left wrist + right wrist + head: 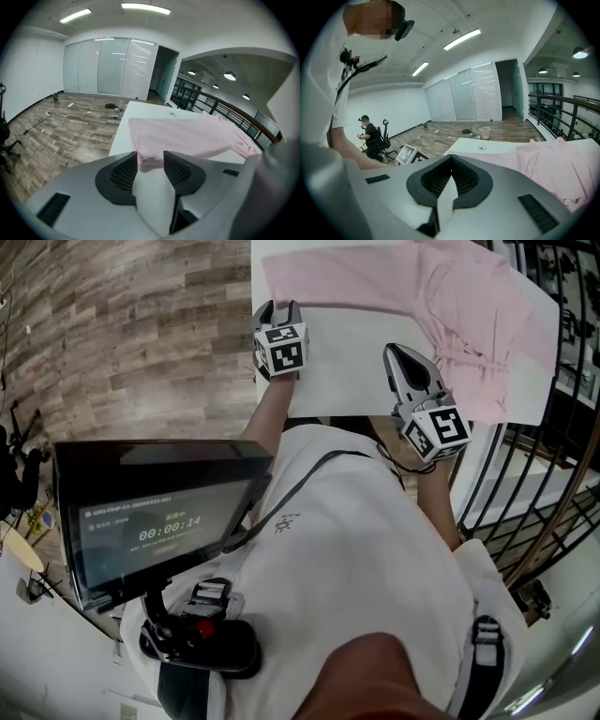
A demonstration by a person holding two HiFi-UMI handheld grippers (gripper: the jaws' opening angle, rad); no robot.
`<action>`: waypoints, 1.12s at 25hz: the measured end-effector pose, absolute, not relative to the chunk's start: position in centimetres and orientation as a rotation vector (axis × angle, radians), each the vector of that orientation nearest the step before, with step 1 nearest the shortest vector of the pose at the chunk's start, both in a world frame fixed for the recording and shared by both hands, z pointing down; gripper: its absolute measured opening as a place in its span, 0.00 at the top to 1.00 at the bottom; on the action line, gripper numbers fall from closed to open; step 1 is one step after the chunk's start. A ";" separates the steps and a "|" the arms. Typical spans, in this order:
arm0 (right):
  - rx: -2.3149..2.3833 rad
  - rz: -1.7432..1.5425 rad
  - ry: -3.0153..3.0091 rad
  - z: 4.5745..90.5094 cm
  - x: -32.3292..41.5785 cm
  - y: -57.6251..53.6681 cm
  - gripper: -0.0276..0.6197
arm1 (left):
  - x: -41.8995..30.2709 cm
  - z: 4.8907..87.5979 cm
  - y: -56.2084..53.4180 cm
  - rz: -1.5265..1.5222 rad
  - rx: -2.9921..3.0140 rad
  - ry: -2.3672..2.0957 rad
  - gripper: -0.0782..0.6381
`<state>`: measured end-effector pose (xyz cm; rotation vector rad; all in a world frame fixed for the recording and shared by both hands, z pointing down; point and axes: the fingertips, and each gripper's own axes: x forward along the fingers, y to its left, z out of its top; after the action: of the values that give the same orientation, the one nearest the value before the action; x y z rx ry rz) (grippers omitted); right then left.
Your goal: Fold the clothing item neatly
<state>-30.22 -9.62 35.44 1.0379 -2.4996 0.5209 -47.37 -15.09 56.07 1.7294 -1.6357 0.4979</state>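
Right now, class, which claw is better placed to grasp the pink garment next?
Left, probably: the left claw stands open with a corner of the pink garment at its tips; the right claw is shut, bare table ahead of it.

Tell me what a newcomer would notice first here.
A pink garment lies spread across the far part of a white table, bunched up toward the right. The left gripper is at the garment's near left corner with its jaws apart. The right gripper is shut and empty beside the bunched part.
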 end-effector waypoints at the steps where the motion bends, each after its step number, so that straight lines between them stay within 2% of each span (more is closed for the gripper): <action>1: 1.034 0.517 -2.502 35.4 -30.2 -9.6 0.95 | -47.4 56.3 -15.0 0.499 1.720 -1.629 0.65; 6: 1.061 0.524 -2.492 35.4 -30.1 -9.2 0.95 | -48.0 56.7 -14.7 0.522 1.707 -1.622 0.67; 8: 1.072 0.524 -2.490 35.3 -29.9 -9.1 0.95 | -48.2 56.5 -14.8 0.547 1.721 -1.627 0.77; 11: 1.103 0.531 -2.474 35.3 -29.6 -8.9 0.95 | -48.3 56.4 -15.1 0.567 1.743 -1.627 0.84; 28: 1.237 0.548 -2.461 35.2 -25.8 -7.4 0.95 | -40.8 46.7 -18.2 0.472 2.150 -1.580 0.86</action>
<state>-25.80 -7.37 35.17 1.2372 -2.4613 0.5480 -40.82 -18.24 46.65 2.1504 -1.5802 0.4717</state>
